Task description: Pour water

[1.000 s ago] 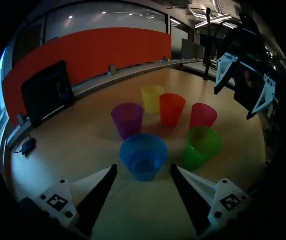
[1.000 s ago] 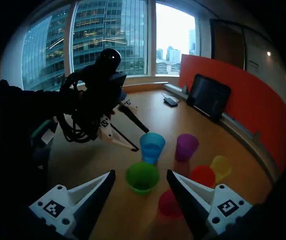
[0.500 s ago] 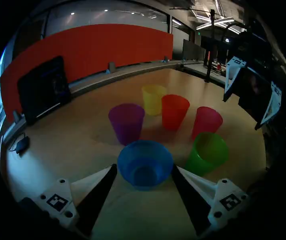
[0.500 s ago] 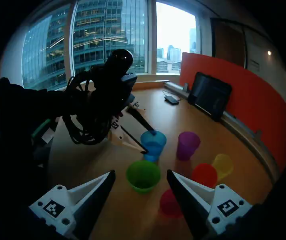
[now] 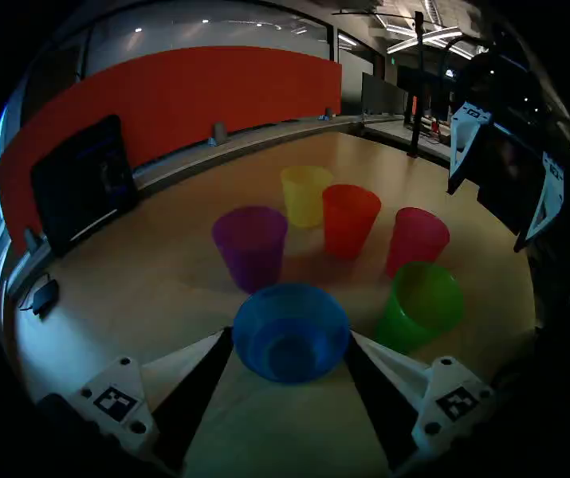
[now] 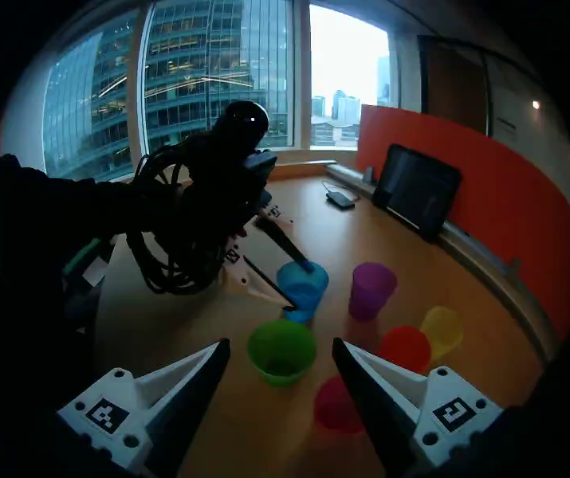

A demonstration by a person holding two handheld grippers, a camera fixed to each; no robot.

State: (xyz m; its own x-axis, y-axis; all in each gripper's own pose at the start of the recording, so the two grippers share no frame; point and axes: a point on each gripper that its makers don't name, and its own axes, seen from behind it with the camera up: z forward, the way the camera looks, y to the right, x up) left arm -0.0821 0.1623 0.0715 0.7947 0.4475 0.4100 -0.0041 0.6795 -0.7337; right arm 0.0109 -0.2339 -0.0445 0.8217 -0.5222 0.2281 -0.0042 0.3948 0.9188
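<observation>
We hold the left gripper low at lower centre, fingers apart astride the blue cup; our right gripper hovers raised, fingers spread, aimed at the green cup.

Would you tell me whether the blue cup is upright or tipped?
Upright: the blue cup stands on the table, its open rim facing up.

Upright translucent blue cup, mouth open upward, green cup upright just beside it, not touching
</observation>
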